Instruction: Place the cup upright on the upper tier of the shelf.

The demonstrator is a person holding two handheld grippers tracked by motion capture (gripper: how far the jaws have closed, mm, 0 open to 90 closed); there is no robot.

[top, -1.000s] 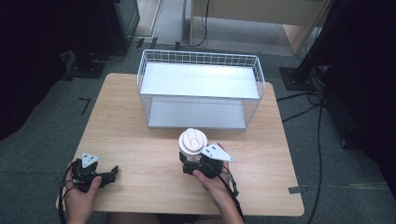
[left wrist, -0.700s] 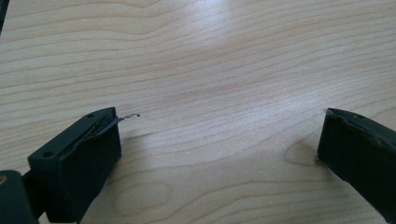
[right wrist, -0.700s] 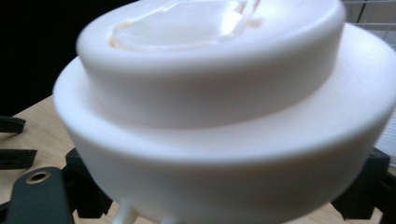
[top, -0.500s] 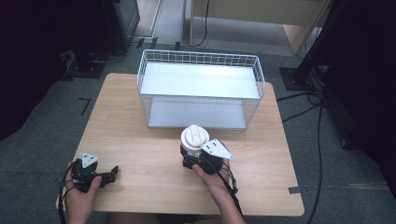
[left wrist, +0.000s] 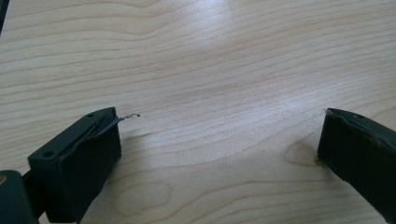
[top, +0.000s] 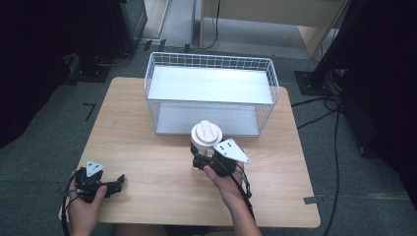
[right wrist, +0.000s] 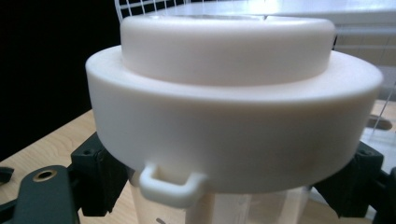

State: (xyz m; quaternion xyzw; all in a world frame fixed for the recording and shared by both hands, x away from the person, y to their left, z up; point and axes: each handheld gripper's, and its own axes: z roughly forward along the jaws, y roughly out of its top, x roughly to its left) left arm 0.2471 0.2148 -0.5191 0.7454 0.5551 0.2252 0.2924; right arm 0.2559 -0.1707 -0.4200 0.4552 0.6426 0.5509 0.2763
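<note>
In the high view, the right gripper (top: 203, 158) is clamping a clear jar with a white lid (top: 206, 133) just short of the wire basket (top: 211, 93), apparently carrying it there; since a second ago the jar is sitting nearer the basket. The left gripper (top: 114, 182) is resting on the table (top: 147, 162).

In the left gripper view, its jaws are standing wide apart over bare wood.

In the right gripper view, both jaws are pressing the jar's body under the lid (right wrist: 233, 112). Next, lifting over the rim seems needed.
</note>
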